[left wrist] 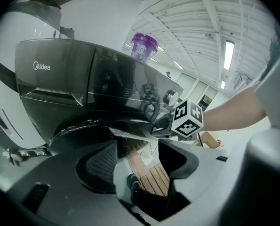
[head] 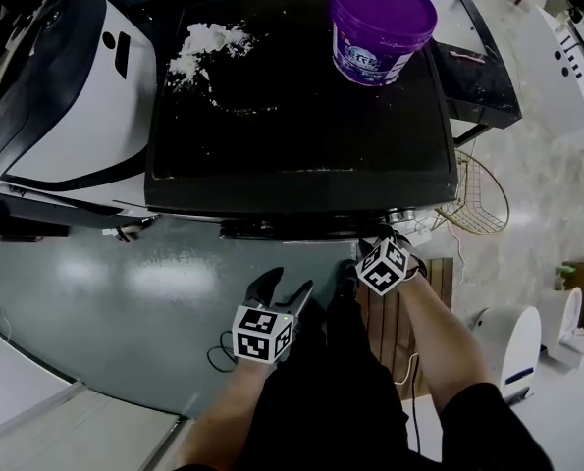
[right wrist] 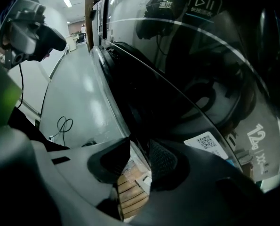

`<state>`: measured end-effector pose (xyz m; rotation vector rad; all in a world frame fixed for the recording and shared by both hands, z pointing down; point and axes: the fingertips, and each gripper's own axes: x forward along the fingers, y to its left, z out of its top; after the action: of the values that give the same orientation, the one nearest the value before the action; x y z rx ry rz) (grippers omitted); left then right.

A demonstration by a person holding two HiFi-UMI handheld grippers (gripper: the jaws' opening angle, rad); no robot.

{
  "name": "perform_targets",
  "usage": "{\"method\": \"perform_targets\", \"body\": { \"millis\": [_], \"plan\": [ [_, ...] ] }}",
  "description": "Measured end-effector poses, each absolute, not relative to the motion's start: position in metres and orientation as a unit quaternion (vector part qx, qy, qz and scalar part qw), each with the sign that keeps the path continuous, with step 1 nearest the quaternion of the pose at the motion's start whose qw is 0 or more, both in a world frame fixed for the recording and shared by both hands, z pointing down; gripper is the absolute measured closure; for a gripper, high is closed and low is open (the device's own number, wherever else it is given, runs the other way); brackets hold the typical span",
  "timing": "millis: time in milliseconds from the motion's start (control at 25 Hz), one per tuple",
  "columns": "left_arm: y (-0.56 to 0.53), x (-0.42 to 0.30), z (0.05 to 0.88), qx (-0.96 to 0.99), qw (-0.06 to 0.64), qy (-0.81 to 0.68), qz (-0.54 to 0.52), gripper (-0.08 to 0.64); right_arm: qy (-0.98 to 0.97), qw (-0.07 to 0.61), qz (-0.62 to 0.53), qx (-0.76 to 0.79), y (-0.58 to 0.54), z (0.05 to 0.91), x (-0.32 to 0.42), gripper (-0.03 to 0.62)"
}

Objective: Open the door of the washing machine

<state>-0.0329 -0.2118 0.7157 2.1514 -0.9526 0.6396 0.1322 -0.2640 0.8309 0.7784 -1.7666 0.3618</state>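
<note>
From the head camera I am looking steeply down on the black top of the washing machine (head: pixel 301 116), which fills the far middle of my view. A purple bucket (head: pixel 382 27) stands at its far right corner and a patch of white powder (head: pixel 205 45) lies at its far left. The door (right wrist: pixel 154 93) is on the near face of the washing machine, under the front lip, and only a sliver of it shows from above. My right claw (right wrist: pixel 140 154) is up against that face on the right side, pointing steeply down. In the right gripper view its jaws stand close together with the door's dark rim running down between the pads, so I read it as clamped on the rim. My left claw (left wrist: pixel 140 149) hangs nearer to me and to the left, apart from the machine, jaws apart with nothing between them. Through the gap I see only the wooden slats (head: pixel 409 302) underfoot. From the left gripper view the right claw's marker cube (left wrist: pixel 187 118) sits just below the control panel, beside a round knob (left wrist: pixel 170 96). A white appliance (head: pixel 76 96) stands to the left of the washing machine, a wire grille (head: pixel 478 199) leans at its right, and a loose cable (right wrist: pixel 62 125) lies on the grey floor (head: pixel 125 283).
</note>
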Motion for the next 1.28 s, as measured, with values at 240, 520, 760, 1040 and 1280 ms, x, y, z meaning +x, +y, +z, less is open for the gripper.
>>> {"method": "perform_targets", "body": {
  "millis": [240,520,760,1040,1280],
  "plan": [
    [-0.214,-0.048,0.706,0.828,0.340,-0.377,0.239,0.273,-0.754,0.548,0.188,0.308,-0.223,0.833,0.126,0.469],
    [-0.187,-0.060,0.704,0.828,0.346,-0.365,0.250,0.273,-0.724,0.520,0.280,0.356,-0.147,0.851,0.103,0.435],
    [-0.162,-0.061,0.695,0.822,0.344,-0.379,0.250,0.273,-0.728,0.516,0.296,0.341,-0.110,0.856,0.090,0.459],
    [-0.121,-0.048,0.675,0.821,0.335,-0.390,0.248,0.273,-0.767,0.468,0.293,0.329,-0.065,0.829,0.074,0.476],
    [-0.091,-0.034,0.655,0.827,0.315,-0.396,0.245,0.273,-0.776,0.444,0.278,0.351,-0.038,0.803,0.108,0.499]
  ]
}}
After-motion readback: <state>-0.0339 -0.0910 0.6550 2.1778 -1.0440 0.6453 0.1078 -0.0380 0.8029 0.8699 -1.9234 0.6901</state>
